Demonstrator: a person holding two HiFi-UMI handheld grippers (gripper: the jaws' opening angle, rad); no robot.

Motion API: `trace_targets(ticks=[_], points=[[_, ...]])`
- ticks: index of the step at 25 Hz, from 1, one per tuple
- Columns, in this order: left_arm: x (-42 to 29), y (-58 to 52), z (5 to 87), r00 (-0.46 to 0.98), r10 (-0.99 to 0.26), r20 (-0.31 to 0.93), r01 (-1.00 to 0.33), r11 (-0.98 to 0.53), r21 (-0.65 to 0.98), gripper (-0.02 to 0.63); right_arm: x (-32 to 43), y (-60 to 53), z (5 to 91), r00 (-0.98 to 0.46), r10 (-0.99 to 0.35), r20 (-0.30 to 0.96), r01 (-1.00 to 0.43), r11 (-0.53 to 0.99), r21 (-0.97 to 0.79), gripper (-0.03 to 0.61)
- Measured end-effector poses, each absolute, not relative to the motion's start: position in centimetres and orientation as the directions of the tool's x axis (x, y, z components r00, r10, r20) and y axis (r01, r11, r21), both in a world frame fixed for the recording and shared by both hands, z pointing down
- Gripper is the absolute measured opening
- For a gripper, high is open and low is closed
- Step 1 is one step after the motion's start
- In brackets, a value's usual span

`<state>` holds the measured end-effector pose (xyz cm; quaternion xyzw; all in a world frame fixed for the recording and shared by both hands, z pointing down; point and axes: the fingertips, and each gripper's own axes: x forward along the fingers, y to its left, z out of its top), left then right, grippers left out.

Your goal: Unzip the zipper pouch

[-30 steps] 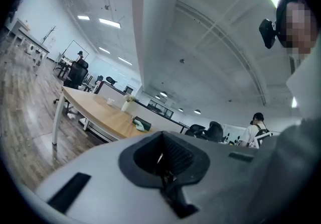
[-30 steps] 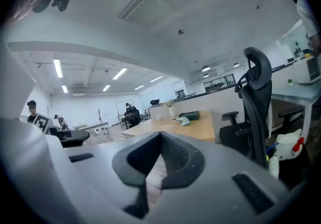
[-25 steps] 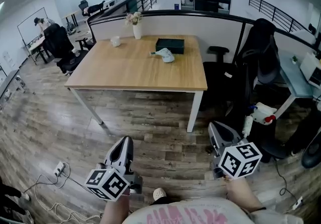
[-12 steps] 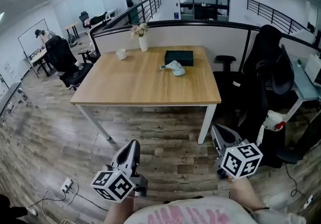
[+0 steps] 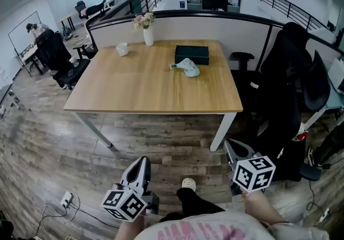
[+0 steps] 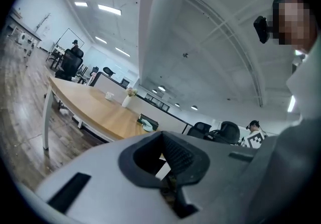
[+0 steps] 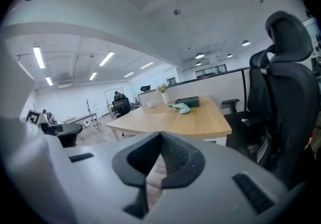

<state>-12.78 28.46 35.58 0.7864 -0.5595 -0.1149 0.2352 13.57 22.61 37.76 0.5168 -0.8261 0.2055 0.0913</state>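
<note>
A pale green zipper pouch (image 5: 186, 66) lies on the far part of the wooden table (image 5: 140, 88), beside a dark box (image 5: 192, 54). It also shows small in the right gripper view as the pouch (image 7: 181, 108) and in the left gripper view as the pouch (image 6: 146, 126). My left gripper (image 5: 141, 164) is held low over the floor, well short of the table, shut and empty. My right gripper (image 5: 234, 150) hangs near the table's near right corner, also shut with nothing in it.
A white vase with flowers (image 5: 147, 33) and a small white cup (image 5: 122, 49) stand at the table's far edge. Black office chairs (image 5: 290, 88) crowd the right side. Cables and a power strip (image 5: 65, 199) lie on the wooden floor at left. My shoe (image 5: 188, 183) shows below.
The table has grown larger and shifted in the head view as I walk toward it. Both grippers have come forward and slightly down, staying shut.
</note>
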Motion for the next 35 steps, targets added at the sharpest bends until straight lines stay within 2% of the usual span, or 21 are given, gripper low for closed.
trace_targets(ticks=[4, 14, 20, 27, 35], points=[[-14.0, 23.5, 35.9, 0.331, -0.938, 0.103, -0.838, -0.242, 0.488, 0.000, 12.5, 16.8, 38.3, -0.461, -0.811, 0.361, -0.884, 0.386, -0.263, -0.003], [-15.0, 8.8, 33.8, 0.295, -0.953, 0.066, -0.844, -0.228, 0.485, 0.000, 11.0, 0.5, 36.5, -0.507, -0.798, 0.325, -0.860, 0.442, -0.257, -0.003], [-14.5, 3.4, 33.8, 0.276, -0.960, 0.044, -0.845, -0.220, 0.487, 0.000, 10.7, -5.3, 36.3, -0.529, -0.790, 0.308, -0.846, 0.465, -0.261, -0.003], [-13.4, -1.0, 37.4, 0.321, -0.937, 0.139, -0.839, -0.213, 0.501, 0.000, 11.3, -8.1, 41.1, -0.511, -0.764, 0.394, -0.856, 0.409, -0.316, -0.003], [-13.1, -7.9, 41.1, 0.405, -0.888, 0.220, -0.822, -0.248, 0.513, 0.000, 12.9, -12.4, 45.7, -0.433, -0.755, 0.492, -0.890, 0.274, -0.364, -0.003]])
